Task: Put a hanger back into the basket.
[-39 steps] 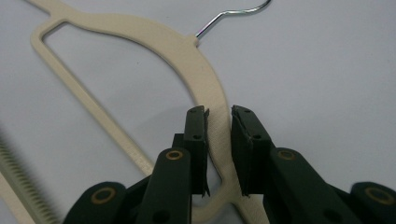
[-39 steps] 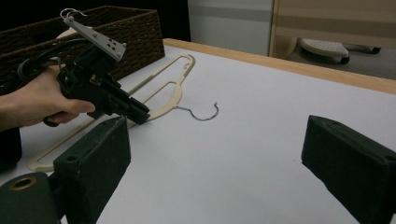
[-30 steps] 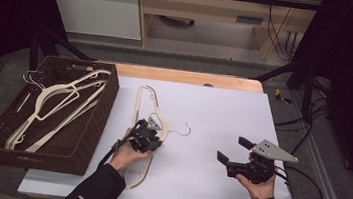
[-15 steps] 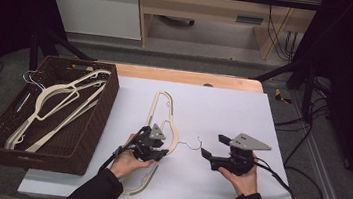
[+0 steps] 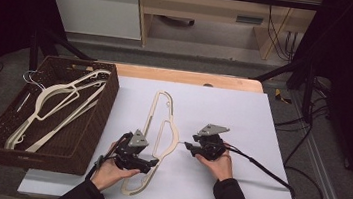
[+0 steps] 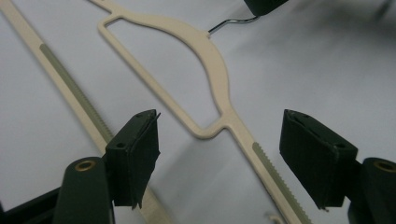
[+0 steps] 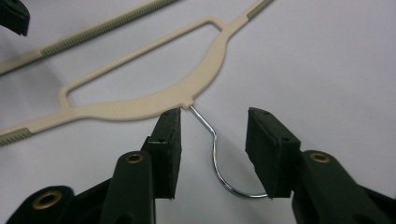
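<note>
Cream hanger (image 5: 156,137) was seen lying flat on the white table top (image 5: 243,112), just right of the brown wicker basket (image 5: 87,134), its long axis running away from the person. Its metal hook (image 7: 215,158) was turned to the side away from the basket.

Right gripper (image 5: 190,146) was held at that hook. In the right gripper view the hook wire was seen between the 2 black jaws; the jaws had just been closing, but a gap was left on either side of the wire and no grip was made. The hook's tip was seen just at the farther pad (image 7: 271,149); contact could not be told.

Left gripper (image 5: 149,163) was placed over the hanger's near end, on the basket side of the other gripper. Its jaws had just been opening and were seen well apart in the left gripper view, with the hanger's shoulder bar (image 6: 243,140) lying between them, untouched by the pads (image 6: 135,154).

Inside the basket, 2 or more further cream hangers (image 5: 58,106) were stacked; the exact count could not be told. A wooden strip (image 5: 187,77) was noted along the table's far edge, beyond the basket.
</note>
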Tool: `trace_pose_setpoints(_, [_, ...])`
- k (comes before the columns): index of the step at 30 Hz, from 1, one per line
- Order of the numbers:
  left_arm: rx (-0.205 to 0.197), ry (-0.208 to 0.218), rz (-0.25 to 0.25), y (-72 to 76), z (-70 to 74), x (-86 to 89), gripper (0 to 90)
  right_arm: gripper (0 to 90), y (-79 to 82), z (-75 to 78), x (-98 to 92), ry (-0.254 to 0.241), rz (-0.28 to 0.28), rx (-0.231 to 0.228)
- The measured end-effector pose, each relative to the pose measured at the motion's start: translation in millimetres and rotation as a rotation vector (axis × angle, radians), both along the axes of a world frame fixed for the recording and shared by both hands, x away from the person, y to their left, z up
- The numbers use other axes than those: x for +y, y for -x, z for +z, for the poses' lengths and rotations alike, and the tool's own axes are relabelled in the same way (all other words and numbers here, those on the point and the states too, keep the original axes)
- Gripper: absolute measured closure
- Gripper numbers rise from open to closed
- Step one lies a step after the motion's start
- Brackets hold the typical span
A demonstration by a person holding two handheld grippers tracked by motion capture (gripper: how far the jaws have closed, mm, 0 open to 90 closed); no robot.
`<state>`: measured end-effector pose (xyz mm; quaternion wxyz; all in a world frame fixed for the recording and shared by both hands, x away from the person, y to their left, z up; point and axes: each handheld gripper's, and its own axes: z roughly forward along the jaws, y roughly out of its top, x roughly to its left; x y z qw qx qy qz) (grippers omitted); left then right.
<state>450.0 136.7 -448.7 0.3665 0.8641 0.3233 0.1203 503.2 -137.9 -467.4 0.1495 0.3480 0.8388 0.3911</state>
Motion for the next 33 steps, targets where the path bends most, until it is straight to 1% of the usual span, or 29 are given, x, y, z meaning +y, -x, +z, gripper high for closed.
trace_pose_setpoints(2, [0.002,0.010,0.007,-1.5,-0.3,0.6,27.4,62.2,-1.5,-3.2,1.8,0.005,0.011,0.011])
trace_pose_setpoints(4, [0.001,0.009,0.002,-1.6,-0.6,0.0,27.2,67.0,-1.8,-4.8,2.8,0.015,0.011,0.021])
trace_pose_setpoints(5, [-0.005,0.005,0.003,-1.3,-1.1,-0.5,26.8,68.5,-2.1,-5.4,3.1,0.018,0.011,0.023])
trace_pose_setpoints(7, [-0.005,0.001,0.004,-1.7,-1.3,-1.0,26.1,71.7,-2.8,-6.6,3.3,0.027,0.013,0.029])
trace_pose_setpoints(8, [-0.003,0.005,0.004,-1.6,-1.4,-1.2,25.9,73.3,-3.3,-7.2,2.9,0.037,0.024,0.030])
trace_pose_setpoints(9, [-0.010,0.005,0.004,-1.6,-1.4,-1.2,25.8,74.6,-3.6,-8.4,3.6,0.040,0.022,0.034])
trace_pose_setpoints(10, [-0.010,0.006,0.004,-1.7,-1.2,-1.2,25.7,76.1,-4.2,-9.8,3.9,0.054,0.027,0.038])
trace_pose_setpoints(11, [-0.013,0.005,0.005,-2.1,-1.0,-0.9,25.7,77.2,-4.2,-11.5,5.3,0.057,0.018,0.044])
trace_pose_setpoints(12, [-0.013,0.005,0.006,-2.3,-0.7,-0.5,25.5,78.0,-4.5,-11.6,5.4,0.055,0.019,0.037])
trace_pose_setpoints(14, [-0.016,0.005,0.010,-2.8,-0.8,0.0,25.5,79.6,-5.4,-11.3,5.7,0.057,0.022,0.045])
trace_pose_setpoints(18, [-0.016,0.005,0.012,-3.1,-1.1,-0.7,25.5,88.2,-7.3,-11.6,5.4,0.055,0.026,0.051])
trace_pose_setpoints(19, [-0.016,0.003,0.009,-3.1,-1.1,-1.3,25.5,88.4,-8.0,-11.8,5.2,0.054,0.029,0.051])
trace_pose_setpoints(21, [-0.017,0.001,0.007,-3.3,-0.7,-2.6,25.3,88.6,-8.2,-10.8,5.3,0.045,0.021,0.073])
trace_pose_setpoints(23, [-0.018,0.002,0.003,-4.2,0.0,-4.6,25.3,88.7,-8.3,-10.4,5.2,0.049,0.015,0.074])
trace_pose_setpoints(26, [-0.021,0.001,-0.004,-6.7,2.1,-10.4,25.5,88.9,-8.4,-9.5,5.2,0.041,0.007,0.061])
trace_pose_setpoints(28, [-0.026,-0.005,-0.012,-8.4,2.9,-16.9,25.6,88.9,-7.3,-5.8,4.5,0.033,0.007,0.053])
trace_pose_setpoints(30, [-0.024,-0.019,-0.020,-11.6,3.2,-26.0,25.7,89.0,-5.8,-1.0,4.7,0.028,0.011,0.045])
trace_pose_setpoints(31, [-0.023,-0.024,-0.024,-13.7,3.1,-31.1,25.7,89.0,-5.2,0.8,4.2,0.027,0.020,0.042])
trace_pose_setpoints(33, [-0.027,-0.033,-0.031,-17.9,3.1,-41.8,25.7,89.0,-4.2,3.4,3.9,0.024,0.024,0.047])
